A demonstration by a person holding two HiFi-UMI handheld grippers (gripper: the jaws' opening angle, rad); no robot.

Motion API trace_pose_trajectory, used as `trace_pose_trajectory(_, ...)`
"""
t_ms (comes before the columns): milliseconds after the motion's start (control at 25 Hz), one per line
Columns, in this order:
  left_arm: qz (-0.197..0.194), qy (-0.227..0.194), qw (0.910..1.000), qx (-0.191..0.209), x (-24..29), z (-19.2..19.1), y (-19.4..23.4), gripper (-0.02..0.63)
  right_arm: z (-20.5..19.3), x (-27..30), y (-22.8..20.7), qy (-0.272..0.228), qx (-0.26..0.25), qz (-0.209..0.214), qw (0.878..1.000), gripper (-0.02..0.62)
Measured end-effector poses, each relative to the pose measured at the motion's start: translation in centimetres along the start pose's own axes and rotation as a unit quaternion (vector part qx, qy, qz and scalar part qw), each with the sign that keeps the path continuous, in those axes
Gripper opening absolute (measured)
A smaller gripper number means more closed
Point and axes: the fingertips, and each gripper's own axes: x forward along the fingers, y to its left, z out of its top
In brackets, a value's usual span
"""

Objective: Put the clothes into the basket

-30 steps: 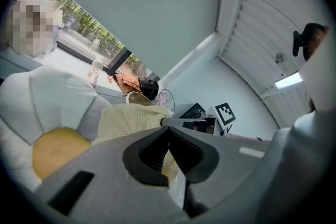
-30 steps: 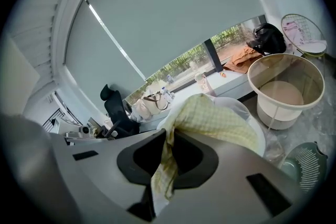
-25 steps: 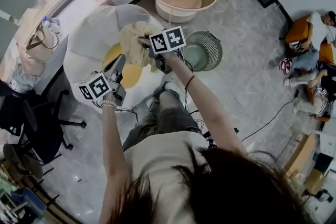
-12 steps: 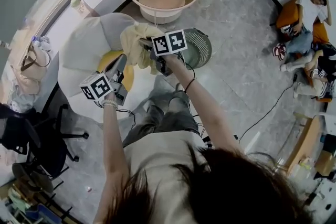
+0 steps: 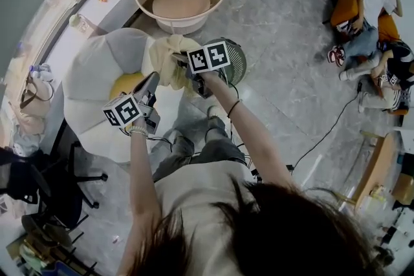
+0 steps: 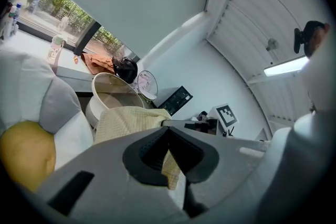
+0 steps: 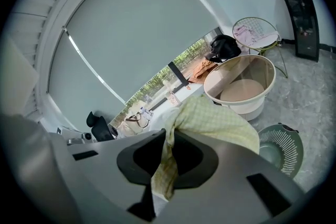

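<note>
A pale yellow checked cloth [image 5: 169, 58] hangs bunched from my right gripper [image 5: 180, 60], whose jaws are shut on it. In the right gripper view the cloth [image 7: 220, 120] drapes over the jaws of the right gripper [image 7: 168, 136] and a tail hangs between the pads. My left gripper [image 5: 155, 76] is just beside the cloth's lower left edge, closed to a point. In the left gripper view a strip of cloth [image 6: 128, 120] shows behind the slit of the left gripper [image 6: 168, 131]; whether it is pinched is unclear. The big round beige basket [image 5: 176, 25] stands beyond, holding nothing.
A white shell chair [image 5: 90, 74] with a yellow cushion [image 5: 126, 82] is under the left gripper. A green slatted basket [image 5: 238, 64] stands on the floor right of the cloth. People sit at the far right [image 5: 362, 16]. A cable [image 5: 323, 139] crosses the floor.
Both grippers have travelled together across the room, the cloth still in the right one. In the head view the chair and both baskets have slid to the left.
</note>
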Motion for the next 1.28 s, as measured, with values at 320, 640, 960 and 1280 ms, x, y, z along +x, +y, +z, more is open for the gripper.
trace_pose_trajectory(320, -0.008, 0.006, 1.0000, -0.001, 6.0, -0.8, -2.4, 0.011, 1.2, -3.7, -5.1, 0.000, 0.007, -0.008, 1.000, 0.035)
trace_pose_trajectory(640, -0.012, 0.011, 0.9998, -0.008, 12.2, -2.8, -5.1, 0.011, 2.2, -7.9, -10.4, 0.000, 0.010, -0.013, 1.000, 0.035)
trace_pose_trajectory(960, -0.021, 0.024, 0.9995, -0.008, 16.1, -4.4, -7.5, 0.011, 1.9, -10.6, -14.1, 0.002, 0.019, -0.024, 1.000, 0.035)
trace_pose_trajectory(1280, -0.043, 0.066, 0.9969, -0.004, 18.0, -5.1, -7.7, 0.011, 1.9, -11.5, -15.9, -0.013, 0.041, -0.050, 0.998, 0.035)
